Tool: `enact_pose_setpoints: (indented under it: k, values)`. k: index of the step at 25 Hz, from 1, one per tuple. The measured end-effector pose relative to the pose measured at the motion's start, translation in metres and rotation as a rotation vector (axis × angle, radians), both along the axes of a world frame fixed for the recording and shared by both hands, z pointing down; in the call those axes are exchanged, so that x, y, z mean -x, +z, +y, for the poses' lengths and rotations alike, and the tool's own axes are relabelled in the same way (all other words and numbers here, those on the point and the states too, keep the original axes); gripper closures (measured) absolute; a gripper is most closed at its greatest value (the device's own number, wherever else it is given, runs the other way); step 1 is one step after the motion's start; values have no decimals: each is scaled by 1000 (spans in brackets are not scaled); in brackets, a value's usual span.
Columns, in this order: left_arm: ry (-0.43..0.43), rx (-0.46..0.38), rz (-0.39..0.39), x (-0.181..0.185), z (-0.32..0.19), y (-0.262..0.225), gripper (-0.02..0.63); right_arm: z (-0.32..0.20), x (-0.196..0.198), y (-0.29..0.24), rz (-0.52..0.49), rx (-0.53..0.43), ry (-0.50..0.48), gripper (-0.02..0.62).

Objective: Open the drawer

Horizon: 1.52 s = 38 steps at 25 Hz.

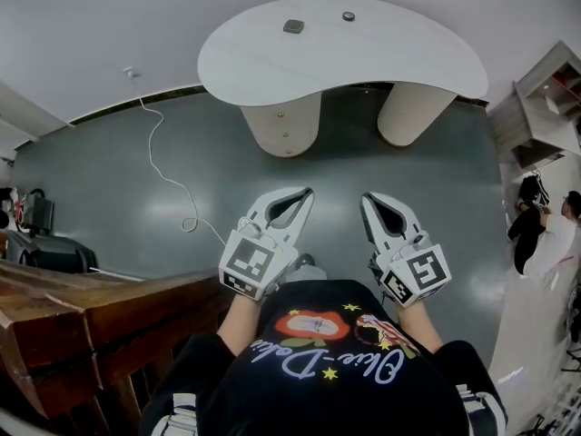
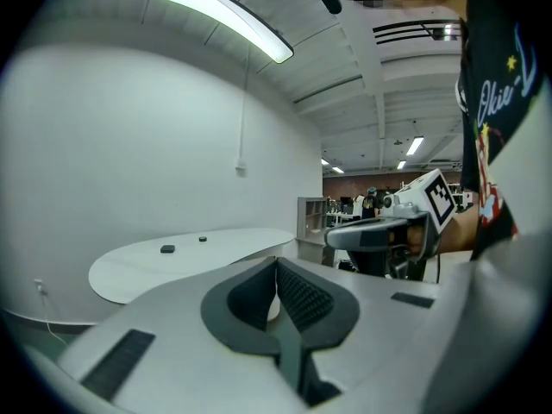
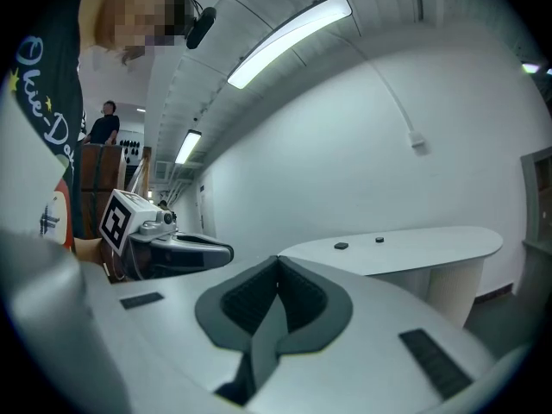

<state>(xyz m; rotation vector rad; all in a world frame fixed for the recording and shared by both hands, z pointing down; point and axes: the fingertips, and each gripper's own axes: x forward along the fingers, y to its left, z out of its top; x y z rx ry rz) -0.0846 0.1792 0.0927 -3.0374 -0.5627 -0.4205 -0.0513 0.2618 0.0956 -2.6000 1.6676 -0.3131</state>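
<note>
I'm holding my left hand-held gripper (image 1: 304, 196) and right hand-held gripper (image 1: 369, 200) closed and empty, well short of the bench (image 1: 272, 62). The drawer isn't showing plainly, maybe in the pedestal (image 1: 283, 127) under the bench. Arriving with shut jaws, I'm risking bumping its front.

Wooden furniture (image 1: 82, 321) – cut off by the left and bottom edges, front hidden from above. Two dark items (image 1: 293, 26) on the white table (image 1: 272, 71) – too small to tell. Shelf unit (image 1: 545, 107) and bystanders (image 1: 526, 230) clipped at the right edge. Right gripper (image 2: 332, 235) underside hidden behind the left gripper (image 2: 277, 261).
</note>
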Motion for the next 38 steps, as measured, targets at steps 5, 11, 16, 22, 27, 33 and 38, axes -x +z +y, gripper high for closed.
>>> enact_pose_setpoints:
  k: [5,11,16,22,27,33,38]
  values:
    - [7,-12,-2,-11,-21,6,601,-21,-13,6,-9,5,9,595]
    - [-6,26,-1,-17,-40,9,601,-41,-22,6,2,7,-5,595]
    - [-32,14,-6,-24,-50,13,601,-51,-32,9,-2,10,-28,595]
    - [-105,9,-8,-47,-60,12,601,-67,-63,8,-5,-2,-102,595]
    - [-170,-2,-18,-74,-69,11,601,-78,-102,6,-2,-17,-151,595]
    - [-223,-11,-25,-113,-72,14,601,-84,-145,13,-18,-13,-205,595]
    - [-266,-20,-31,-148,-75,16,601,-89,-183,17,-27,-18,-248,595]
